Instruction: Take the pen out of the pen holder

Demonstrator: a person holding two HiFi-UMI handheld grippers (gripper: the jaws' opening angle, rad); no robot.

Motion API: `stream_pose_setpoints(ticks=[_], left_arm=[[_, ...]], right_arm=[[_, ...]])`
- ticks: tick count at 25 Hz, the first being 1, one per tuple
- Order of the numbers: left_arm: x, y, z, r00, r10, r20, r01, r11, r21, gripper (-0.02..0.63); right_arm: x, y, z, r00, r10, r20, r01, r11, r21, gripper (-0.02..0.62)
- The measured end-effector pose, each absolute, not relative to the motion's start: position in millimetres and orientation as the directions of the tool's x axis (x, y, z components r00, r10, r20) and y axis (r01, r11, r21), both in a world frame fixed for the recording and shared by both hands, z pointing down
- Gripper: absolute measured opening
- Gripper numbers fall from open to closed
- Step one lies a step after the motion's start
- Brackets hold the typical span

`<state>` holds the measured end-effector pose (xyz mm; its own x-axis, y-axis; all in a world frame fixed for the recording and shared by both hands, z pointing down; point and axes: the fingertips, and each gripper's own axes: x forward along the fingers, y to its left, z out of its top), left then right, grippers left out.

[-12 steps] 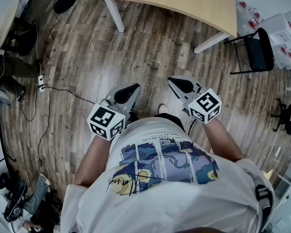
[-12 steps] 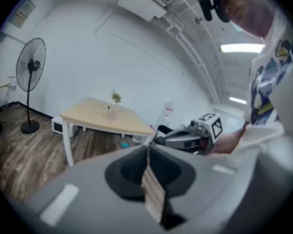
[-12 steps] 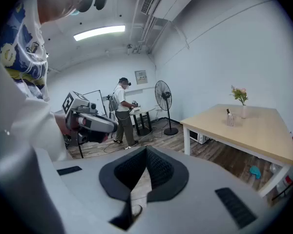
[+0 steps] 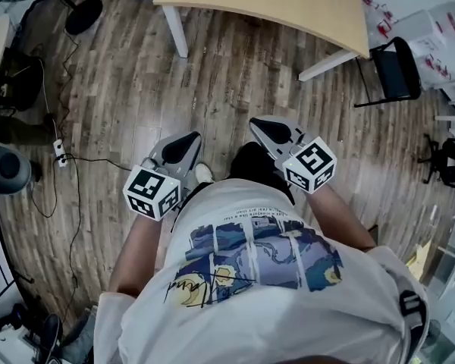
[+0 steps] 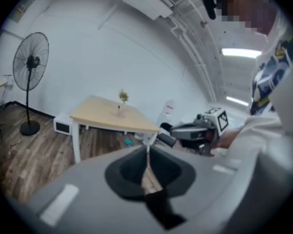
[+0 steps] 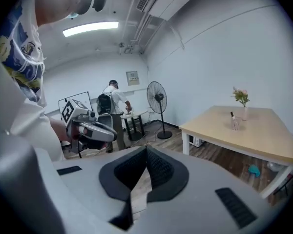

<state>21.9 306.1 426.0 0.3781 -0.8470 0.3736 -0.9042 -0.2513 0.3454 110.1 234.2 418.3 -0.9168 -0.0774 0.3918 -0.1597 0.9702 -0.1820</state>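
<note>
Left gripper [image 4: 183,144]: fingers pressed together, empty, well apart from the table [image 4: 288,6]. Right gripper [image 4: 264,130]: fingers pressed together, empty, likewise apart from the table. Pen [image 6: 231,115]: upright in pen holder [image 6: 235,124] on the table, just beside flower vase [image 6: 244,112].

Bright even light from ceiling strip [image 6: 90,28]; fisheye edges, soft foreground blur.

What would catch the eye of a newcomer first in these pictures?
First come the left gripper and the right gripper, both shut and empty, held out in front of the person's white shirt above the wooden floor. Next comes the pale wooden table ahead of them. It bears a small vase of flowers and a clear pen holder with a dark pen in it.
</note>
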Motion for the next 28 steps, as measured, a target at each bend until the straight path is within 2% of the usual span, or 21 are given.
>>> stream_pose_setpoints(ticks=[3, 7, 10, 17, 22, 28], left_arm=[[10.4, 274.9, 426.0, 0.403, -0.841, 0.360, -0.894, -0.278, 0.351, 0.021], [2.3, 217.7, 425.7, 0.430, -0.824, 0.368, -0.889, -0.315, 0.333, 0.023], [-8.7, 166.5, 419.0, 0.427, -0.819, 0.384, -0.894, -0.317, 0.317, 0.023], [-28.3, 56.7, 401.9, 0.419, -0.821, 0.388, -0.905, -0.344, 0.250, 0.023], [-37.5, 9.8, 399.2, 0.439, -0.818, 0.372, -0.894, -0.356, 0.272, 0.023], [-86.4, -32.7, 411.2, 0.463, -0.807, 0.367, -0.879, -0.364, 0.309, 0.023]], right_arm=[[107.6, 201.2, 417.6, -0.914, -0.140, 0.381, -0.224, 0.957, -0.185, 0.006], [96.8, 141.4, 431.5, -0.904, -0.163, 0.395, -0.258, 0.945, -0.202, 0.011], [78.3, 78.8, 436.3, -0.896, -0.182, 0.406, -0.269, 0.948, -0.168, 0.074], [51.2, -59.8, 441.3, -0.879, -0.247, 0.407, -0.316, 0.942, -0.110, 0.064], [36.3, -138.6, 460.5, -0.844, -0.305, 0.441, -0.382, 0.919, -0.097, 0.058], [-3.2, -221.1, 473.3, -0.782, -0.408, 0.471, -0.472, 0.881, -0.022, 0.072]])
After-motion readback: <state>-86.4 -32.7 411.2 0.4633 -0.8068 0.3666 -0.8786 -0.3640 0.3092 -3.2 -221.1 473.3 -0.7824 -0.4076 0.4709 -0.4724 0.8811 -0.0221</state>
